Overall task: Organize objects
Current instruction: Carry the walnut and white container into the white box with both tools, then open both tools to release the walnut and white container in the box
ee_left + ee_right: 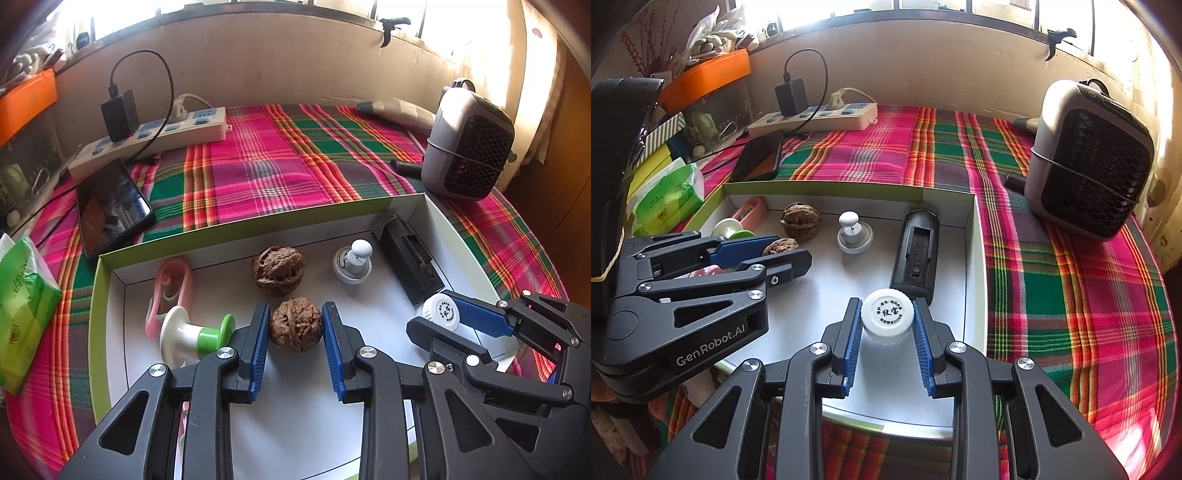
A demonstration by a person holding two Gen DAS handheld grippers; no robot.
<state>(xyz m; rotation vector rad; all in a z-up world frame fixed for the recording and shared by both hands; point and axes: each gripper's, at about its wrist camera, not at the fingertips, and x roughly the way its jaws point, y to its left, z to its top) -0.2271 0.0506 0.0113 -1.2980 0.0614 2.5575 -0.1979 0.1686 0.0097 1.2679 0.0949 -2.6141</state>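
A green-rimmed white box [258, 221] lies on the plaid cloth. My left gripper [295, 325] is shut on a brown walnut [295, 325] inside the box; it shows from the side in the right wrist view [781, 246]. A second walnut [278, 270] sits just beyond it. My right gripper [886, 319] is shut on a small white-capped bottle [886, 314] at the box's right side; the bottle also shows in the left wrist view [441, 313]. A black rectangular device [916, 254] lies right behind the bottle.
The box also holds a pink clip [171, 291], a white-and-green spool [195, 334] and a grey knob with a white ball [352, 262]. Outside it are a phone [110, 210], a power strip [155, 136], a green tissue pack [22, 314] and a grey fan heater [1089, 162].
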